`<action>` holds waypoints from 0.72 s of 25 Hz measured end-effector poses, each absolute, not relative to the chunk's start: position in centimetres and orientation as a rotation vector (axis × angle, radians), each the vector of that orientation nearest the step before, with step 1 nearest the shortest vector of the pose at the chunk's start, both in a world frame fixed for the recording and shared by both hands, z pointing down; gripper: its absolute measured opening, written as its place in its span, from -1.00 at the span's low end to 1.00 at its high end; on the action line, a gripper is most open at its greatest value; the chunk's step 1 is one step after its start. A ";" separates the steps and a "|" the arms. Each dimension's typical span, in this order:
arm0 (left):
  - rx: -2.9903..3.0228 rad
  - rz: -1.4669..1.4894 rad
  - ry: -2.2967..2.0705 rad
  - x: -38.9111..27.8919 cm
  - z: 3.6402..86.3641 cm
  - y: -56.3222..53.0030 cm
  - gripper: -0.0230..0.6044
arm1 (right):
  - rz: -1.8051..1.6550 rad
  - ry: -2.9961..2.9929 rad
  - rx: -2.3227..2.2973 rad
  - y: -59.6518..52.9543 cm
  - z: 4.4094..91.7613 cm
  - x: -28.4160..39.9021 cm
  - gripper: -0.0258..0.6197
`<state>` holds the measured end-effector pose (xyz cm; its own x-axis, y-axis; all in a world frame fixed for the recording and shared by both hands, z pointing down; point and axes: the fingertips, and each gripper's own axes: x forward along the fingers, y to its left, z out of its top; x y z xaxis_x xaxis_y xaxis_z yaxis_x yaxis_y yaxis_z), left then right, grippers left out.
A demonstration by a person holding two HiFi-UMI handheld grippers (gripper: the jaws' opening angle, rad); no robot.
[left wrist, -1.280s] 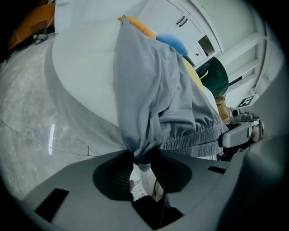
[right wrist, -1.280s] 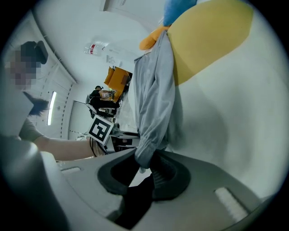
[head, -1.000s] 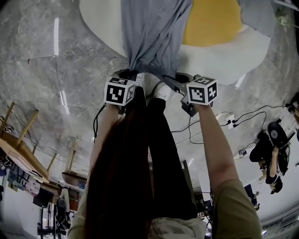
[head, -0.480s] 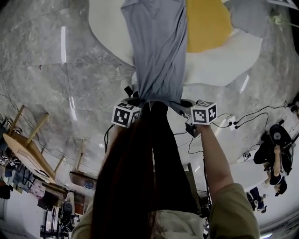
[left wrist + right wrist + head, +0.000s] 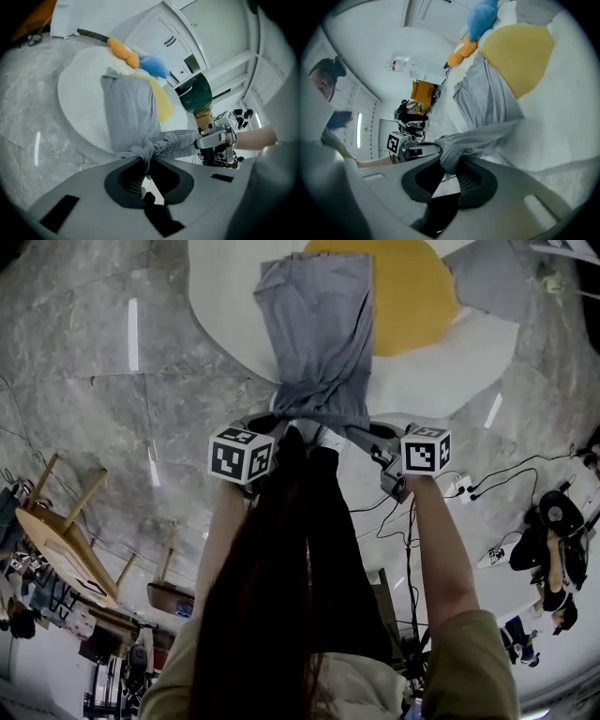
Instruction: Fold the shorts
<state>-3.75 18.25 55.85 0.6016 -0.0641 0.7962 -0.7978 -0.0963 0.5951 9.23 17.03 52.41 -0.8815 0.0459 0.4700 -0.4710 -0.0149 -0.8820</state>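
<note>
Your left gripper (image 5: 146, 164) has its jaws clenched on one bunched corner of the grey shorts (image 5: 314, 334). Your right gripper (image 5: 451, 168) has its jaws pinched on the other corner. The waistband stretches between them, held up over the near edge of the egg-shaped rug (image 5: 225, 296). From there the cloth trails away across the rug's white part, with its far hem beside the yellow centre (image 5: 412, 287). Grey marble floor (image 5: 94, 381) surrounds the rug.

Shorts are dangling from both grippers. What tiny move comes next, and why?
Probably carry the pinched end forward over the far end: left gripper and right gripper both clamp the shorts, which trail unfolded onto the mat.
</note>
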 end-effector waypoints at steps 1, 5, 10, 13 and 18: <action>1.577 0.719 -0.756 -4.0 55.9 16.0 -0.82 | 1.962 -1.924 0.459 15.0 52.3 8.9 -0.70; 1.590 0.699 -0.788 -4.8 56.8 7.8 -0.82 | 2.002 -1.962 0.589 6.9 52.2 7.6 -0.70; 1.613 0.820 -0.847 -6.5 58.2 0.5 -0.82 | 2.030 -1.918 0.698 -0.2 53.9 6.0 -0.70; 1.650 0.866 -0.877 -6.9 58.8 -3.3 -0.82 | 2.030 -1.922 0.718 -4.3 55.0 5.7 -0.70; 1.690 0.920 -0.921 -6.7 60.0 -7.4 -0.82 | 2.002 -1.875 0.768 -9.0 57.1 6.5 -0.70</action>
<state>-6.73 -7.40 59.99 0.4291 -0.1600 0.8890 -0.8893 -0.2473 0.3847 6.48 -8.96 57.13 -0.8151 -0.1441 0.5611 -0.5505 -0.1090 -0.8277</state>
